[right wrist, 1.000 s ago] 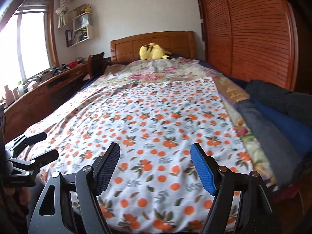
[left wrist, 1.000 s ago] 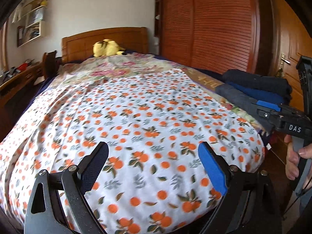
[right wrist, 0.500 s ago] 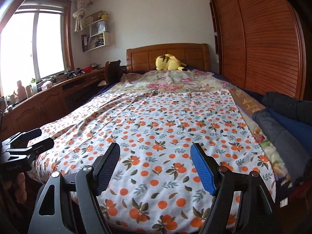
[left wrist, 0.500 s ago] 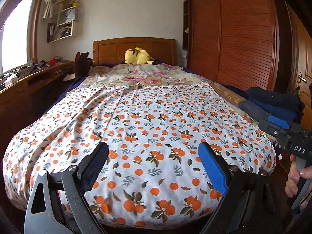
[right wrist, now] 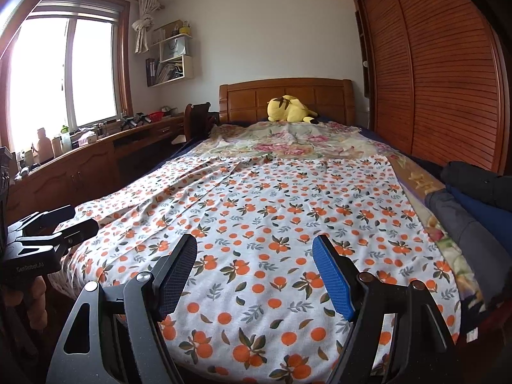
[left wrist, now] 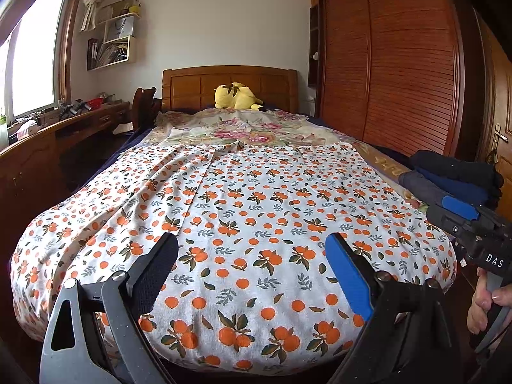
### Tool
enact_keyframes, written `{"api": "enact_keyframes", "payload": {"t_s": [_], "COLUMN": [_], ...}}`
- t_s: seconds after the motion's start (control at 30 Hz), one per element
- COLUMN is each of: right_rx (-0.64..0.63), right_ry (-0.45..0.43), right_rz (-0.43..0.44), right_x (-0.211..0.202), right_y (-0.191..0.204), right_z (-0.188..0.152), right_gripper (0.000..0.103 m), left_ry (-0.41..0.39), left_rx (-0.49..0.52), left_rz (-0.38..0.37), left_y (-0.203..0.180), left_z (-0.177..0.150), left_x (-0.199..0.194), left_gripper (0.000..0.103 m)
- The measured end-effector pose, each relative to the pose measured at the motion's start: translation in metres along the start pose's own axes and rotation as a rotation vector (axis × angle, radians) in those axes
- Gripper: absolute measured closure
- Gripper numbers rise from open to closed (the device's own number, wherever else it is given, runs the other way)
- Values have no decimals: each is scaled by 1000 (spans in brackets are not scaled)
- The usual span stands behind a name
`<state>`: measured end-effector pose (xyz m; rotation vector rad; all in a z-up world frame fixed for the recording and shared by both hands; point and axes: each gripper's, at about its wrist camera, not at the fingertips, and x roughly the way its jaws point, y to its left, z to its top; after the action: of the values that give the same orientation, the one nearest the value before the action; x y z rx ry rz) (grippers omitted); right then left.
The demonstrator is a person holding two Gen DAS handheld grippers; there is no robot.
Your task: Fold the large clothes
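Jaws of the left gripper and right gripper both stand wide and empty, just short of the near hem of the orange-print cloth, which lies flat on the bed, long axis running away toward the headboard.

Left gripper: jaws stood wide apart, nothing between them, aimed forward and slightly downward.
Right gripper: jaws likewise spread, empty, tilted a little down.
Right hand: fingers curled round the handle.
Left hand: wrapped round its handle, low at the side.
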<state>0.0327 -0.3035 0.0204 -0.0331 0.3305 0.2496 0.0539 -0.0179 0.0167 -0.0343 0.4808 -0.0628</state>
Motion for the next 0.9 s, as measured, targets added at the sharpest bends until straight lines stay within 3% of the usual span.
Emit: {"api": "enact_keyframes", "payload": {"t_s": [0.9], "right_rx": [17], "right_ry": [-16], "right_rz": [-7], "right_x": [4], "right_y": [3], "right_z": [1], "right_gripper": [27], "left_ry": [-12], "left_rx": [11], "left_rz": [1], "left_y": [-4], "left_z": [0], "left_x": [-7], "left_gripper": [10]}}
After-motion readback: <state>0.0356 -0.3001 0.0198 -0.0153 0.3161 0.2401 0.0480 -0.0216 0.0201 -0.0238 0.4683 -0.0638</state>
